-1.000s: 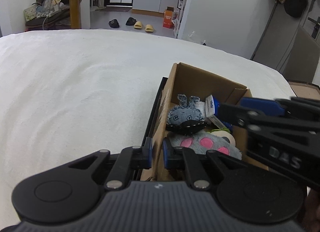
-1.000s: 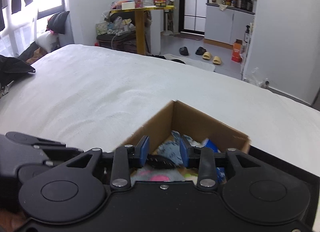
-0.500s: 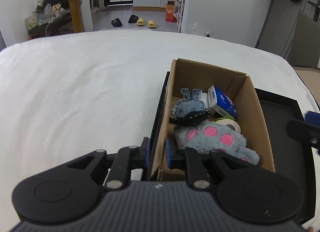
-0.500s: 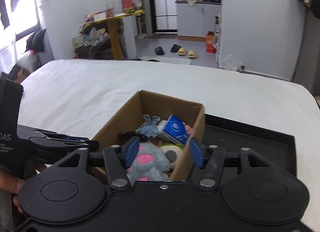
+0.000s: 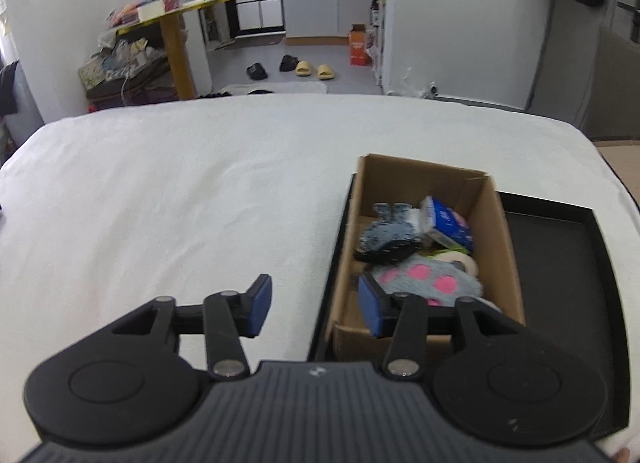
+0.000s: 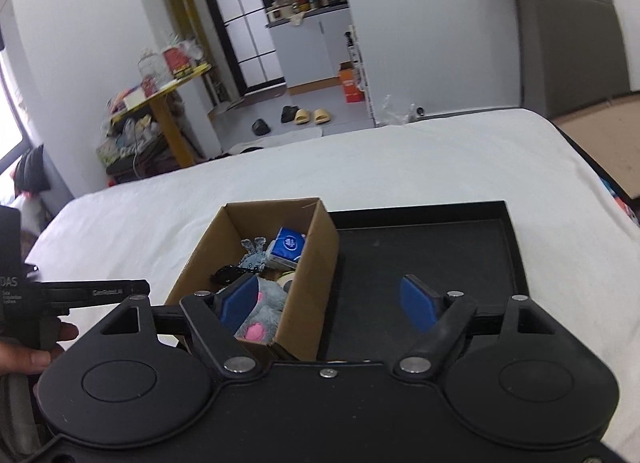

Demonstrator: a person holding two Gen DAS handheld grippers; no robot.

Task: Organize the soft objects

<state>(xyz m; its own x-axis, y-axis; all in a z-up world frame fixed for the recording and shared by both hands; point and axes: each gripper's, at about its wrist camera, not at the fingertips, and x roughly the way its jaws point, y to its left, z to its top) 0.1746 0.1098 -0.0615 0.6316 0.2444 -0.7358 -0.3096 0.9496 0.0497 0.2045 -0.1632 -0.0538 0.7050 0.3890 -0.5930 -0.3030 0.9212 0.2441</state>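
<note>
Ahead of both fingers: cardboard box (image 6: pixel 308 271) on black tray (image 6: pixel 424 263), soft toys inside. Left gripper (image 5: pixel 314 309) and right gripper (image 6: pixel 326 301) both wide, empty. Next, I'd drop onto the grey plush (image 5: pixel 424 277), centred, clear of the box wall.

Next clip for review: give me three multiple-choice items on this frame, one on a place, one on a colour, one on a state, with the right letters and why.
1. Where does the cardboard box stand?
A. on the floor
B. at the left end of the black tray
C. on the yellow table

2. What colour are the spots on the grey plush toy?
A. pink
B. green
C. orange

3. How do both grippers stand?
A. both shut on toys
B. both open and empty
C. one holds the box

Key: 1 B, the tray's rim runs round the box; 2 A, pink spots show; 3 B, left gripper and right gripper pads are apart.
</note>
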